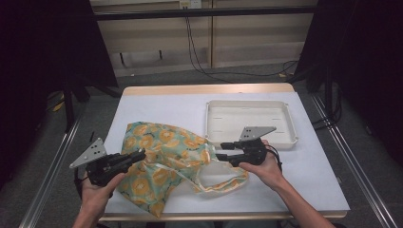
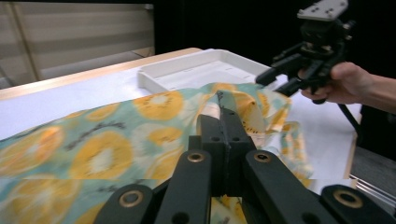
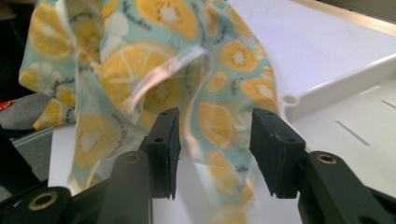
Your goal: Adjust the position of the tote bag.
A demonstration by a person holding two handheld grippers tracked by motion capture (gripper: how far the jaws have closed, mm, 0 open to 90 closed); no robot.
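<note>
bag, one; tray, one; grippers, two.

The left claw is lying nearly level in the left hand, pointing inward with its jaws pressed flat together. The right hand is gripping the right claw from behind, aiming it toward the left one, its jaws standing apart with a clear gap between the pads
</note>
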